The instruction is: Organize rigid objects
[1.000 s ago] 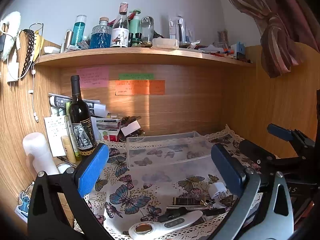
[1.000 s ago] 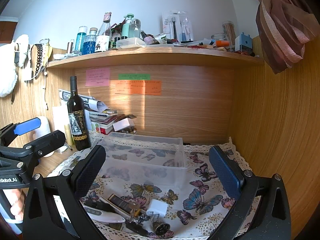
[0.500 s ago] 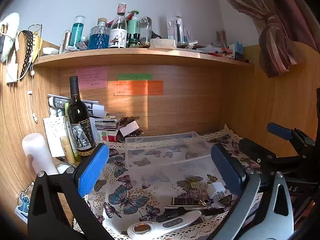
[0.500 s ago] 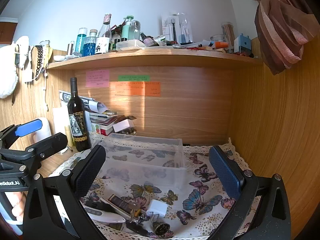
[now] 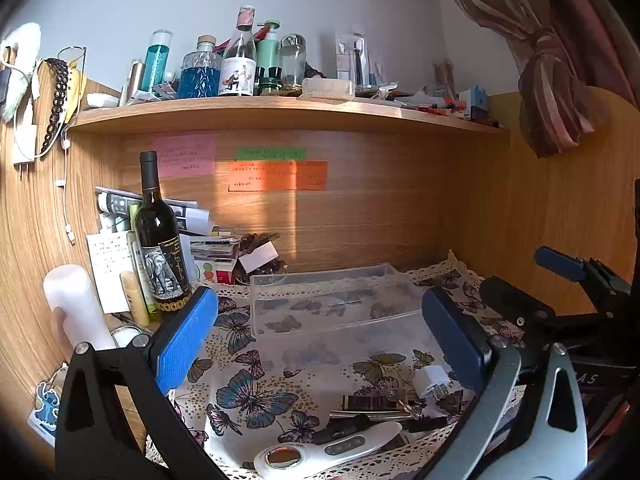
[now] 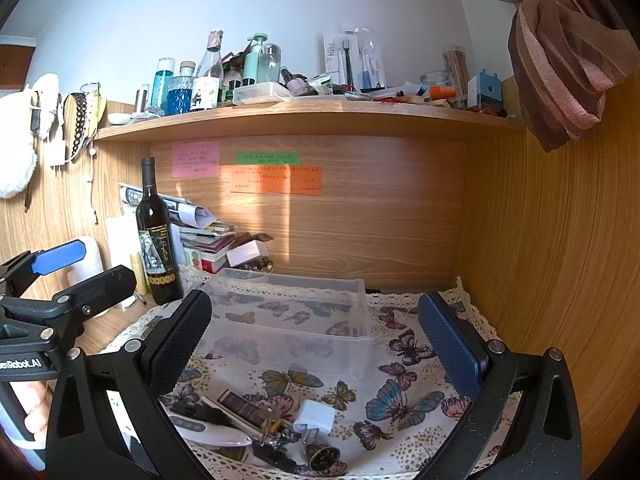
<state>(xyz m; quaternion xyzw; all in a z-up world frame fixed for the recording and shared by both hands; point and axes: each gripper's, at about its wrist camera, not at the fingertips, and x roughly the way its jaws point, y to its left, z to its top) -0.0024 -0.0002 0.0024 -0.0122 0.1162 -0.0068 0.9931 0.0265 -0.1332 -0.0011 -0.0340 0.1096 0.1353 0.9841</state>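
A clear plastic bin (image 5: 332, 300) (image 6: 296, 320) stands empty on the butterfly cloth. In front of it lie small rigid items: a white thermometer-like device (image 5: 328, 450) (image 6: 208, 430), a white plug adapter (image 5: 434, 382) (image 6: 316, 420), a dark flat bar (image 5: 370, 402) (image 6: 244, 406), keys (image 6: 270, 416) and a round dark cap (image 6: 324, 458). My left gripper (image 5: 320, 344) is open and empty above them. My right gripper (image 6: 316, 348) is open and empty, to the right of the left one.
A wine bottle (image 5: 160, 240) (image 6: 156, 236), white cylinder (image 5: 76, 308), papers and books (image 6: 208, 240) crowd the back left. A cluttered shelf (image 5: 280, 112) hangs above. Wooden walls close the back and right (image 6: 540, 260).
Both grippers have barely shifted; the view has drifted slightly. Nothing was taken hold of or let go.
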